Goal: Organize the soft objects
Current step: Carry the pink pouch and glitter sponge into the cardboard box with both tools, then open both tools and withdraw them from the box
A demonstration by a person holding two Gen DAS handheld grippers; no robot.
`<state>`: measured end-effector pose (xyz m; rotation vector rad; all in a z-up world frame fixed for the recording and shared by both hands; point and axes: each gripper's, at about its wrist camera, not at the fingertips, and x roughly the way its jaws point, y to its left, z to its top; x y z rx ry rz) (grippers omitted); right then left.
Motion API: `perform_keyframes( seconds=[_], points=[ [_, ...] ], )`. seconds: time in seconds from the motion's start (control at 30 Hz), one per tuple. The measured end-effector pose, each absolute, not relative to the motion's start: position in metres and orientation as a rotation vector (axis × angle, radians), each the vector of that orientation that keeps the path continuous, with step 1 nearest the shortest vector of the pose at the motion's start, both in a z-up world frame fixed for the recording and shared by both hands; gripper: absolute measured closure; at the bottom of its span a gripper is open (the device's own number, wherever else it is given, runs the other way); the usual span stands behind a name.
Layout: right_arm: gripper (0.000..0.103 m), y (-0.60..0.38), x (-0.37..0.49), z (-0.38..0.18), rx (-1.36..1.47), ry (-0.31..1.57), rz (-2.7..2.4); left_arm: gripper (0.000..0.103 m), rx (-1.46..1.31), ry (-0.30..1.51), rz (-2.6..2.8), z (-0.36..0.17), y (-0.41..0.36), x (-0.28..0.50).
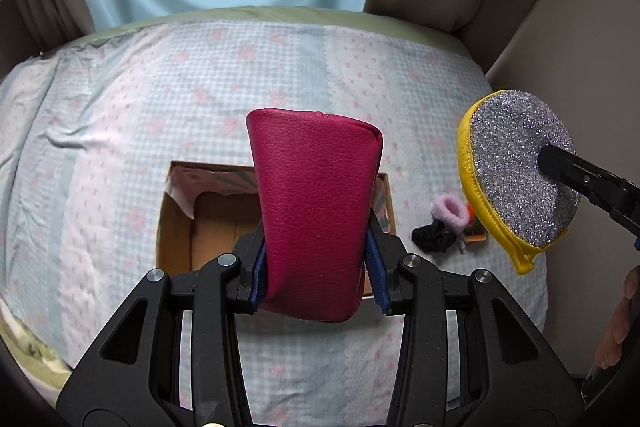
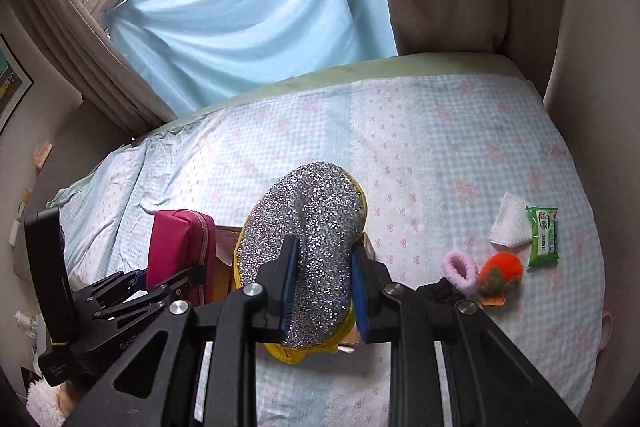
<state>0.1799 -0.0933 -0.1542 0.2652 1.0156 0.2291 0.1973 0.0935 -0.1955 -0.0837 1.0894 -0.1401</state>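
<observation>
Grained magenta pouch (image 1: 316, 211), glittery round purse (image 2: 308, 235)

cardboard box (image 1: 176, 227) half hidden by red pouch (image 1: 316, 215) (inside unclear), green packet (image 2: 543, 237) print unreadable

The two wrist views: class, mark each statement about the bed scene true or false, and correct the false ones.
1. The left tongs grip a magenta leather pouch. True.
2. The right tongs are empty. False: they clamp a round silver glitter pouch with yellow trim.
3. The open cardboard box sits on the checked floral bedspread. True.
4. The lilac fuzzy scrunchie lies inside the box. False: it lies on the bedspread.
</observation>
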Motion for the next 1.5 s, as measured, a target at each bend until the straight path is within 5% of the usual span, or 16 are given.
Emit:
perform_keyframes(
  seconds=[0.4,0.97,1.03,1.07,1.13,1.17,1.5],
  points=[
    [0.08,0.004,0.209,-0.254,0.235,1.19,0.128,0.066,-0.026,1.279,-0.213,-0.296,0.188,0.24],
    [0.076,0.045,0.252,-0.366,0.03,1.374,0.213,0.063,0.014,1.523,-0.232,-0.41,0.183,0.301],
    [0.058,0.045,0.252,-0.375,0.007,1.382,0.236,0.05,0.031,1.529,-0.241,-0.414,0.178,0.305],
    [0.051,0.045,0.251,-0.379,-0.011,1.373,0.249,0.026,0.041,1.529,-0.238,-0.416,0.176,0.307],
    [0.011,0.044,0.247,-0.385,-0.048,1.372,0.28,0.0,0.052,1.519,-0.233,-0.416,0.174,0.312],
    [0.003,0.042,0.244,-0.388,-0.056,1.382,0.303,0.0,0.044,1.511,-0.237,-0.414,0.174,0.314],
    [0.0,0.044,0.226,-0.378,-0.098,1.318,0.347,0.0,0.036,1.493,-0.23,-0.408,0.172,0.318]
  ],
)
